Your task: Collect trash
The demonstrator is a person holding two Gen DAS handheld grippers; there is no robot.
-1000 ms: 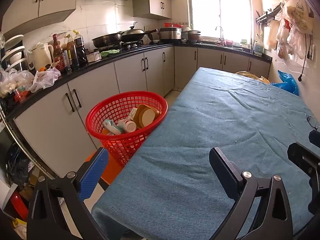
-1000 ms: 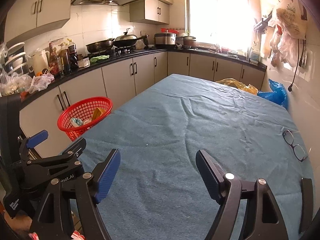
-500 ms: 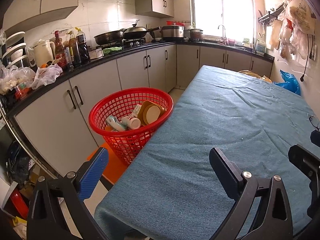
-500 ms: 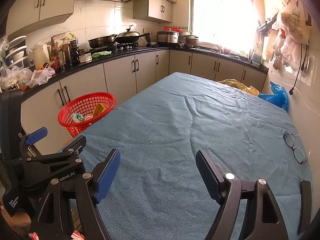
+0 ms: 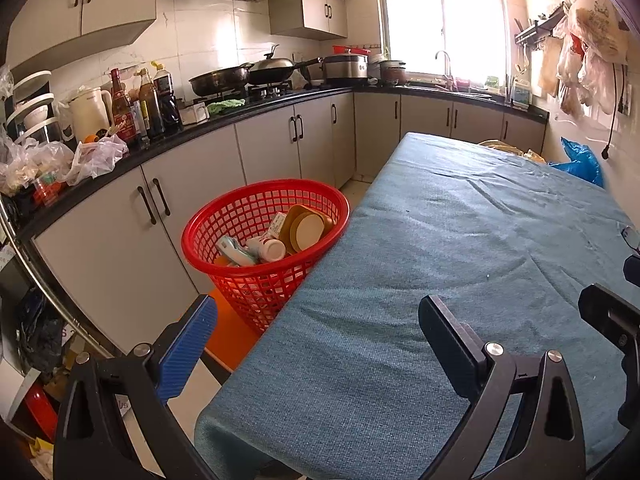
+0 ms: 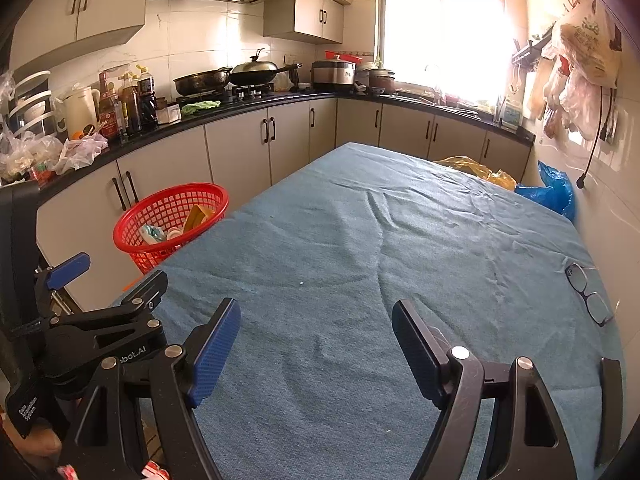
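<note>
A red mesh basket (image 5: 224, 236) stands on an orange stool beside the table's left edge; it also shows in the right wrist view (image 6: 132, 236). Inside lie a brown round lid (image 5: 306, 228), a small white bottle (image 5: 268, 249), a white carton and a pale packet. My left gripper (image 5: 316, 330) is open and empty, held over the near left corner of the blue tablecloth (image 5: 460, 240). My right gripper (image 6: 316, 342) is open and empty above the near part of the tablecloth (image 6: 380, 240). The left gripper (image 6: 108, 276) shows at the left of the right wrist view.
Black glasses (image 6: 588, 294) lie near the table's right edge. Yellow (image 6: 476, 168) and blue (image 6: 554, 192) plastic bags sit at the far right corner. A cluttered counter (image 5: 256, 110) with cabinets runs along the left and back. Bags hang on the right wall (image 5: 588, 44).
Both grippers have drawn back and tilted slightly, so the basket and table sit a little farther and more to the right in view. Both stay open and empty.
</note>
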